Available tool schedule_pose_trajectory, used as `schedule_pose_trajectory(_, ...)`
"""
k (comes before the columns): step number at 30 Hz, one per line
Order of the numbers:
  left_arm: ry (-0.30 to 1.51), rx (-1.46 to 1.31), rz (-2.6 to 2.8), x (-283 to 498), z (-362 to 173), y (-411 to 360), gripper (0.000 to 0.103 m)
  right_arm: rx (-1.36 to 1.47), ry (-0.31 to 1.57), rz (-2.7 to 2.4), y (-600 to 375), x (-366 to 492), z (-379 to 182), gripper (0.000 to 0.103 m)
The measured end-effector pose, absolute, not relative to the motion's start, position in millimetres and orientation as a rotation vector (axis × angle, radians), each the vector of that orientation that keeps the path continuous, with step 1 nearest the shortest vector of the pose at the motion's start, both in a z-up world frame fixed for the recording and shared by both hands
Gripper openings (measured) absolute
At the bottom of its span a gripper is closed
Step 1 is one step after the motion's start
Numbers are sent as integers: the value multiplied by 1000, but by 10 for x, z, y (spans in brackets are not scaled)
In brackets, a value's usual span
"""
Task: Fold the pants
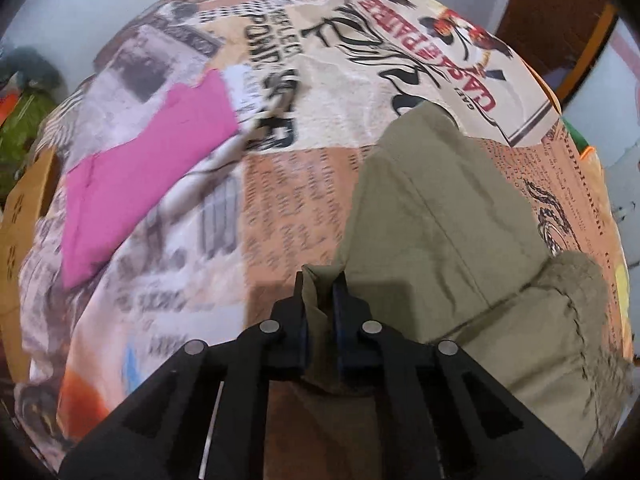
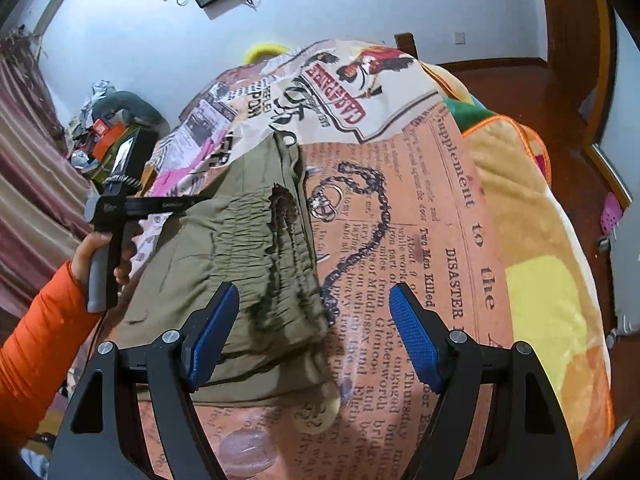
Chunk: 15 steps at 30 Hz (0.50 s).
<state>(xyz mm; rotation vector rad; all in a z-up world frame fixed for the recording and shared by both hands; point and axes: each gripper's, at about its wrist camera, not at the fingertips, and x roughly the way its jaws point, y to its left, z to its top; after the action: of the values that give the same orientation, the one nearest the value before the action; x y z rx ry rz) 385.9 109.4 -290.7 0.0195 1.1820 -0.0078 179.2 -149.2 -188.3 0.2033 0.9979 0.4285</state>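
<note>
Olive-green pants (image 1: 448,224) lie on a bed covered with a newspaper-print sheet (image 1: 288,208). My left gripper (image 1: 320,280) is shut on a fold of the pants' edge. In the right wrist view the pants (image 2: 240,248) lie folded with the gathered elastic waistband (image 2: 288,256) toward me. My right gripper (image 2: 314,300) is open, its blue pads (image 2: 416,340) spread on either side of the waistband, just above the cloth. The left gripper's handle (image 2: 108,240) shows at the left, held by a hand in an orange sleeve.
A pink garment (image 1: 140,168) lies on the sheet to the left. A yellow-orange blanket (image 2: 540,272) covers the bed's right side. Cluttered boxes (image 2: 104,140) stand by the curtain at the left. Wooden floor (image 2: 560,92) lies to the right.
</note>
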Motion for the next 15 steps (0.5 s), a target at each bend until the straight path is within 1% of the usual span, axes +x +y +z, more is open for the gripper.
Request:
schedule_pose_trajectory(8, 1147, 61, 25, 3176, -2620, 1155, 8, 172, 949, 443, -1439, 1672, -1686, 75)
schedule_pose_trajectory(10, 1130, 56, 15, 3001, -2540, 1116, 5, 161, 945, 444, -1401, 1642, -1656, 75)
schedule_pose_trajectory(15, 1111, 55, 13, 2688, -2426, 1093, 5, 145, 946, 459, -1328, 1540, -1631, 75)
